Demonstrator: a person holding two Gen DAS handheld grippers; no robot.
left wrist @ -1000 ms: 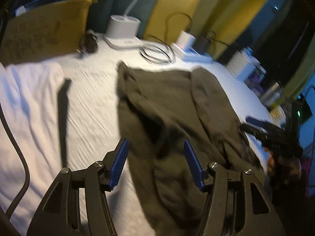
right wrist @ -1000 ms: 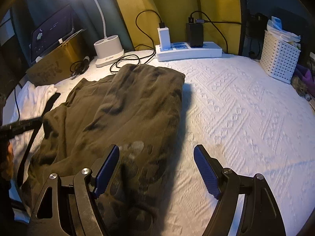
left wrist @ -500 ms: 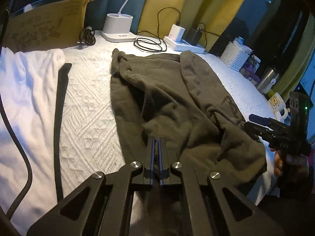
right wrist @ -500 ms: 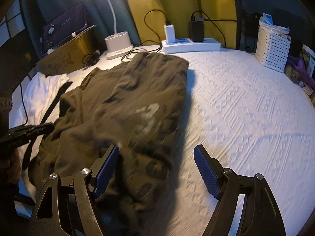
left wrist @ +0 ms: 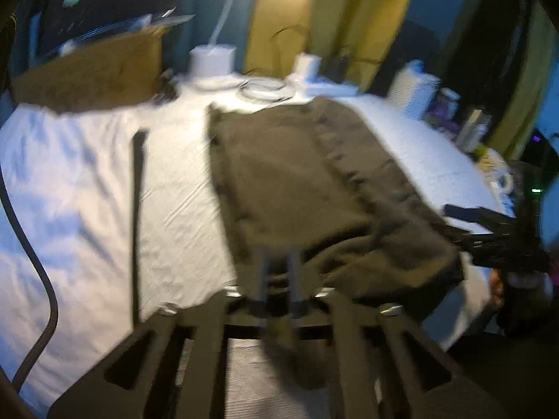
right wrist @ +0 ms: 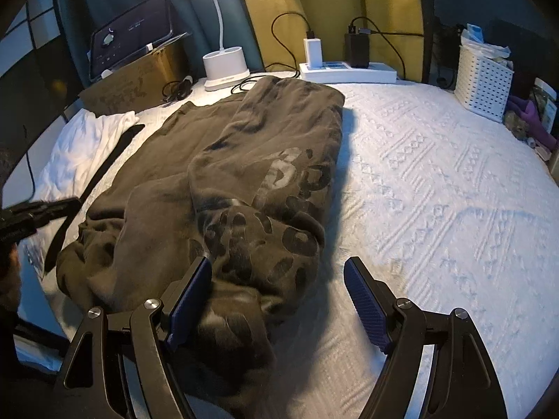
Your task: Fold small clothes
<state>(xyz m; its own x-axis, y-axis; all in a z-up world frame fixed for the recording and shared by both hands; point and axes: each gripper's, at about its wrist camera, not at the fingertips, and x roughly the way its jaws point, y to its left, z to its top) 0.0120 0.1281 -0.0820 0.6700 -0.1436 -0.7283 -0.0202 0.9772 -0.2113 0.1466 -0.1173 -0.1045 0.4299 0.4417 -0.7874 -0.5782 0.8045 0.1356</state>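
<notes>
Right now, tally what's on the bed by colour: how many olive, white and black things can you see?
Olive: 1, the garment.
White: 5, the cloth, the lamp base, the power strip, the charger, the basket.
Black: 2, the strap, the adapter.
Total: 8.

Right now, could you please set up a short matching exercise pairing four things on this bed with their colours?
Things:
1. garment in the middle of the bed
2. basket at the far right
3. strap lying left of the garment
4. pads of the right hand-held gripper

Colours:
A. black
B. blue
C. olive-brown
D. white

Pairs: 1-C, 2-D, 3-A, 4-B
</notes>
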